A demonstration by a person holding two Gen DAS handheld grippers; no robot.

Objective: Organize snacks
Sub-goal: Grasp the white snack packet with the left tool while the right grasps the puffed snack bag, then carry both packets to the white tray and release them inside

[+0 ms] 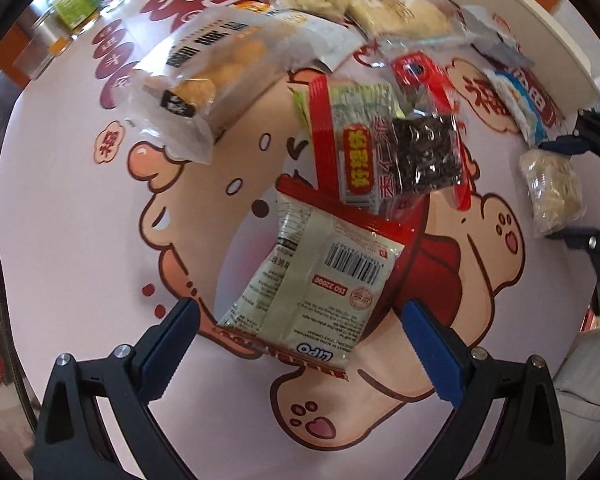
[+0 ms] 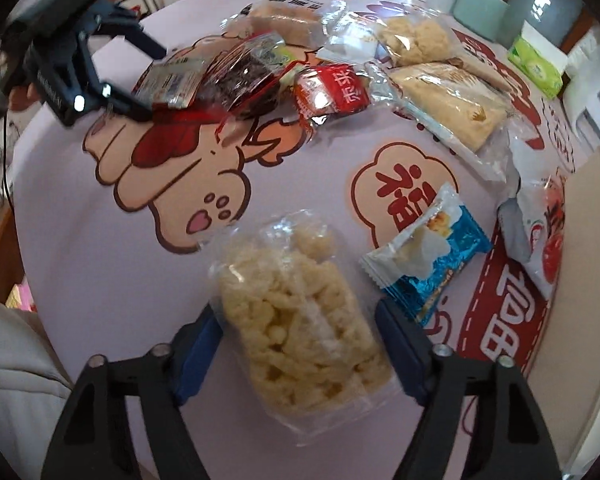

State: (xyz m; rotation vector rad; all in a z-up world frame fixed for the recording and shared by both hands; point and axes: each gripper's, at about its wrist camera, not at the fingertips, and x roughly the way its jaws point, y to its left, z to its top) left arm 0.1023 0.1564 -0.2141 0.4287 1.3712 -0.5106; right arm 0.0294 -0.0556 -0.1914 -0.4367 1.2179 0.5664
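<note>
1. Between the spread jaws of the right hand-held gripper lies a clear puffed-snack bag, apparently lined up for grasping.
2. At twelve o'clock of the equally spread left hand-held gripper, the Lipo packet rests on the tabletop, ungripped.

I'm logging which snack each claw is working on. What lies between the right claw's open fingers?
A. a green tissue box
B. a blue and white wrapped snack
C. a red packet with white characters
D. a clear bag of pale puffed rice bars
D: in the right wrist view the clear bag of pale puffed bars lies between the fingers of the right claw, which stand open on either side without pinching it.
</note>
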